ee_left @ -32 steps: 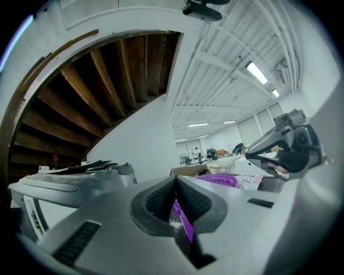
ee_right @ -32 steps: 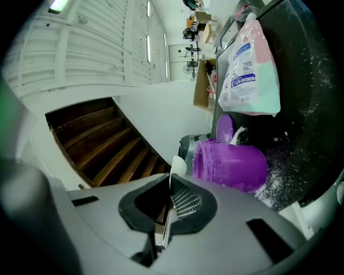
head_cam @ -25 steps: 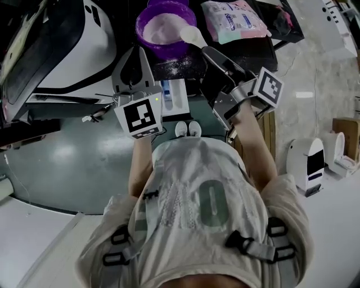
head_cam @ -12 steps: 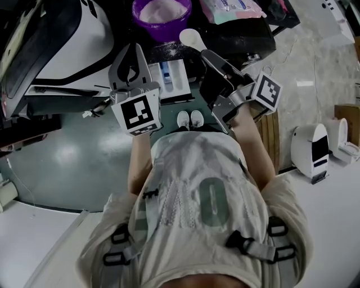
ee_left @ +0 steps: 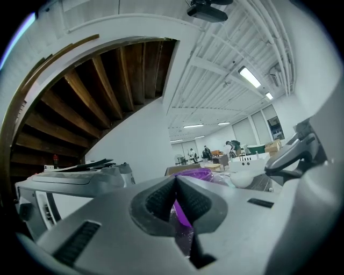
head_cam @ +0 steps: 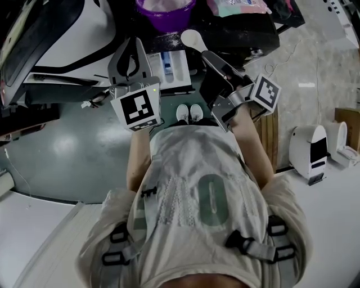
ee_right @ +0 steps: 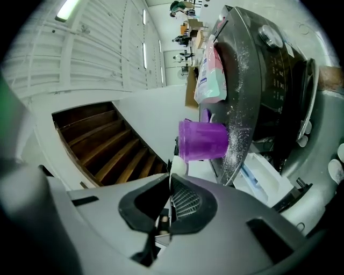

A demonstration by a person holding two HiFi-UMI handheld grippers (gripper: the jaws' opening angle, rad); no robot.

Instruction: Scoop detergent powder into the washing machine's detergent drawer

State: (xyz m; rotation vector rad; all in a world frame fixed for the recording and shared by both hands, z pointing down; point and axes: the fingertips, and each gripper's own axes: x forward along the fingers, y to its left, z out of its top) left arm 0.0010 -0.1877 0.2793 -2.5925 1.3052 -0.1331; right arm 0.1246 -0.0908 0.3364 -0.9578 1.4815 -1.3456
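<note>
A purple bowl (head_cam: 165, 8) of white powder stands on the washing machine's dark top (head_cam: 247, 35), which is dusted with spilled powder. In front of it the white detergent drawer (head_cam: 174, 66) is pulled open. My right gripper (head_cam: 208, 56) is shut on the handle of a white scoop (head_cam: 194, 38), which hangs just right of the drawer's far end. Whether the scoop holds powder I cannot tell. The right gripper view shows the scoop (ee_right: 177, 165) below the bowl (ee_right: 203, 140) and beside the drawer (ee_right: 267, 181). My left gripper (head_cam: 134, 46) is shut and empty, left of the drawer.
A pink and teal detergent bag (head_cam: 236, 5) lies on the machine top to the right of the bowl. A white and black appliance (head_cam: 67, 34) fills the left. Small white machines (head_cam: 306, 151) stand on the floor at the right. The person's shoes (head_cam: 188, 112) are under the drawer.
The scoop has drawn back from the purple bowl toward the open drawer. The bowl and bag have slid up toward the top edge of the head view.
</note>
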